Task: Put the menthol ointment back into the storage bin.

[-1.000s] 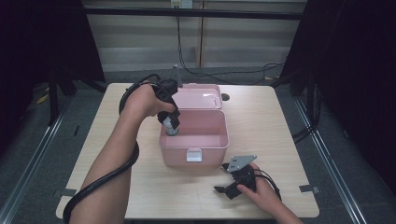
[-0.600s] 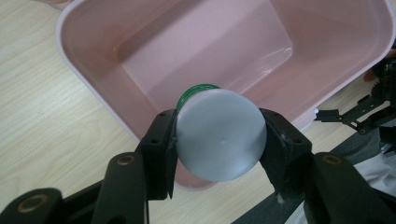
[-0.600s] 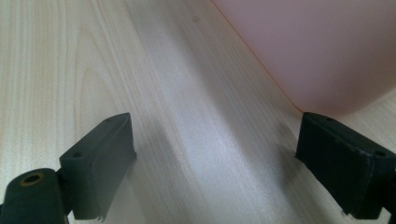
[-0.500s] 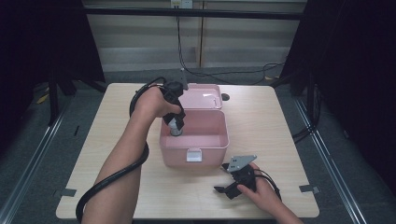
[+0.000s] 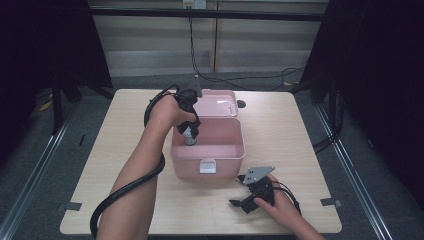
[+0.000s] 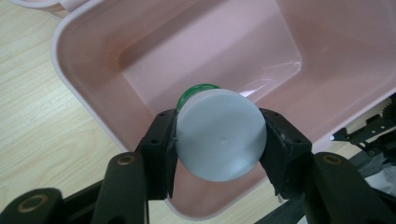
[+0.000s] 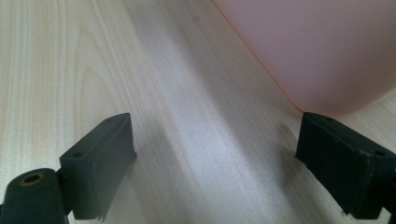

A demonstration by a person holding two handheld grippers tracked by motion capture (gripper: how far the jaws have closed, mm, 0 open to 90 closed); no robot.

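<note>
Over the open pink storage box (image 5: pixel 207 150), the left tool (image 6: pixel 219 140) grips a small bottle (image 6: pixel 219 135) by its grey-white cap, a green band showing beneath. Placing step: the next move probably calls for lowering to the box floor, then release. The right tool (image 7: pixel 215 163) rests open on the tabletop (image 7: pixel 93 70) beside the box.

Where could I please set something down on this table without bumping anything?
The table is bare right of the pink box and left of it beyond the forearm. It is crowded near the right tool and inside the box, where the left tool holds a bottle.
</note>
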